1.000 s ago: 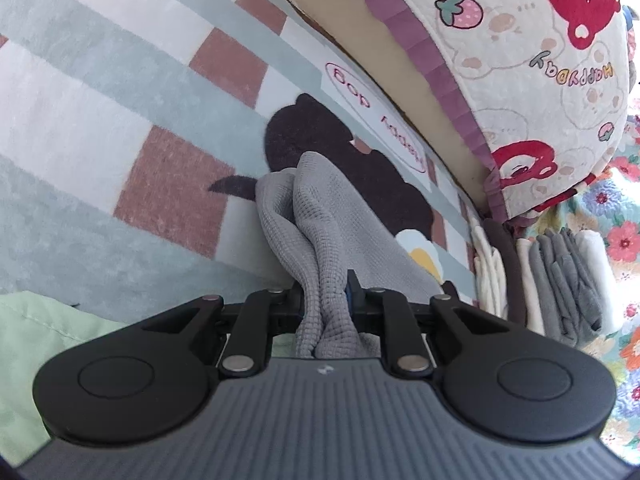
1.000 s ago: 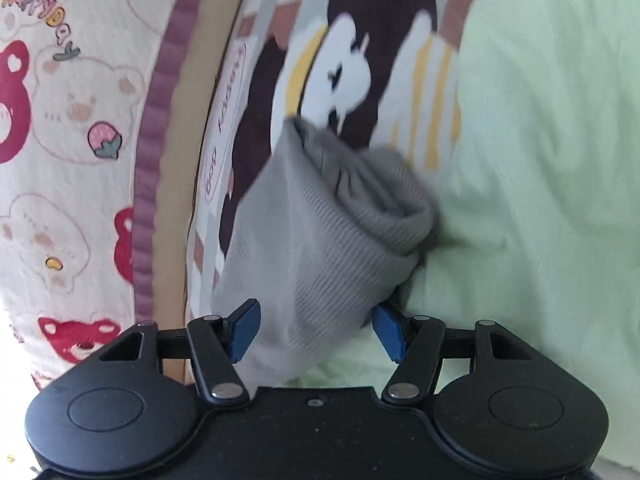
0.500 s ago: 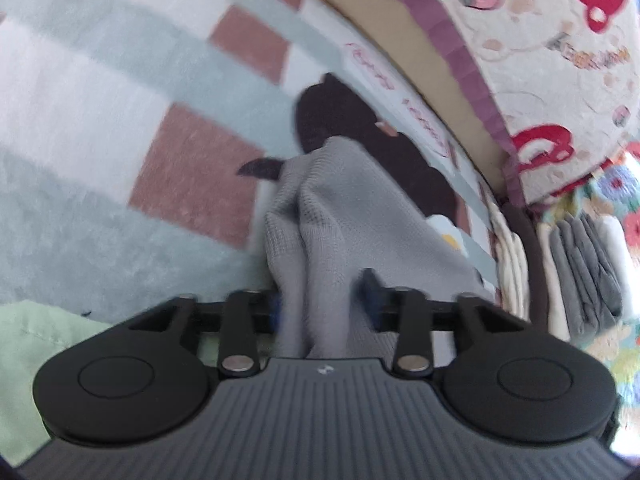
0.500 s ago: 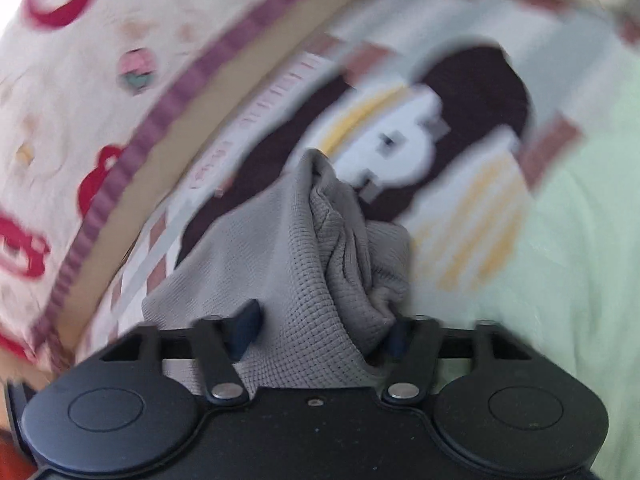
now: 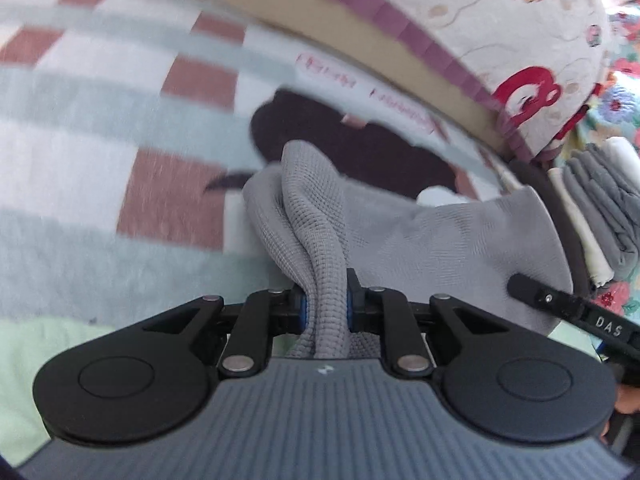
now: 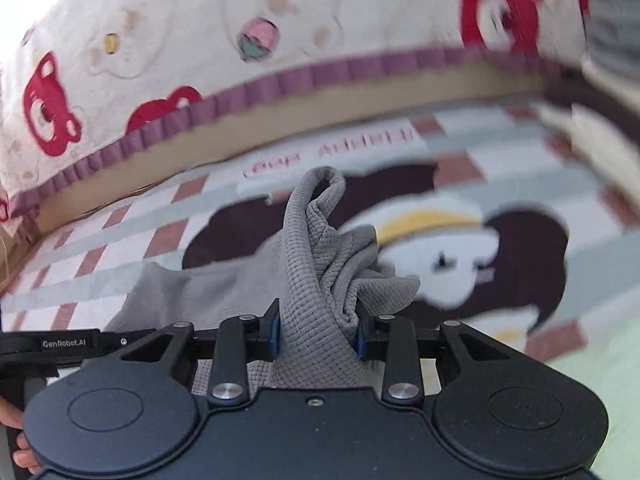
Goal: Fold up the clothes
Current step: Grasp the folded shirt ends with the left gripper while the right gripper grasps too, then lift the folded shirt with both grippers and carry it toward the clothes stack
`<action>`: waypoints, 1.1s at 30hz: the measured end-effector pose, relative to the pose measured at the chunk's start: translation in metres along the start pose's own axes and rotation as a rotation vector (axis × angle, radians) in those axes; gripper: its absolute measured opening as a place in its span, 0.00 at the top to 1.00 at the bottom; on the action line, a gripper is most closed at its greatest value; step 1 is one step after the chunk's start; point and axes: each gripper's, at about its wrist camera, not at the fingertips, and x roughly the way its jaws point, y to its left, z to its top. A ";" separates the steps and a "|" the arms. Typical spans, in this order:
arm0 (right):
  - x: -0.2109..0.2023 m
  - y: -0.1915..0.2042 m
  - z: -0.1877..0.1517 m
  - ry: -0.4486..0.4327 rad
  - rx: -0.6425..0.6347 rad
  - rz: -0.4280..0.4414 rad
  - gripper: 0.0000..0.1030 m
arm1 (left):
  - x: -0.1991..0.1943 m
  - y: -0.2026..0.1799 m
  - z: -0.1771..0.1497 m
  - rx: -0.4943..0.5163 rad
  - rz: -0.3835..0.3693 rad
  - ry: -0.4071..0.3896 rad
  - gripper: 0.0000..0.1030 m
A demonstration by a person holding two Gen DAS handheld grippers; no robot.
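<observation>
The left gripper [image 5: 326, 304] was closing, its blue pads already pinching a bunched ridge of the grey waffle-knit garment [image 5: 316, 216], while the right gripper [image 6: 318, 334] was clamped on a thicker wad of the same cloth [image 6: 320, 264], which rose ahead of both and spread between them. Beyond lay the checked dog-print blanket [image 5: 132, 128], then a bear-print cushion [image 6: 168, 40]; a stack of folded clothes [image 5: 600, 208] sat right of the left gripper. Motion blur smeared the blanket's lettering, and the cloth hid the blanket beneath.
</observation>
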 end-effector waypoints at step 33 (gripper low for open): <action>-0.139 -0.043 0.075 -0.257 0.029 0.284 0.72 | -0.097 -0.183 0.041 0.492 -0.134 -0.265 0.85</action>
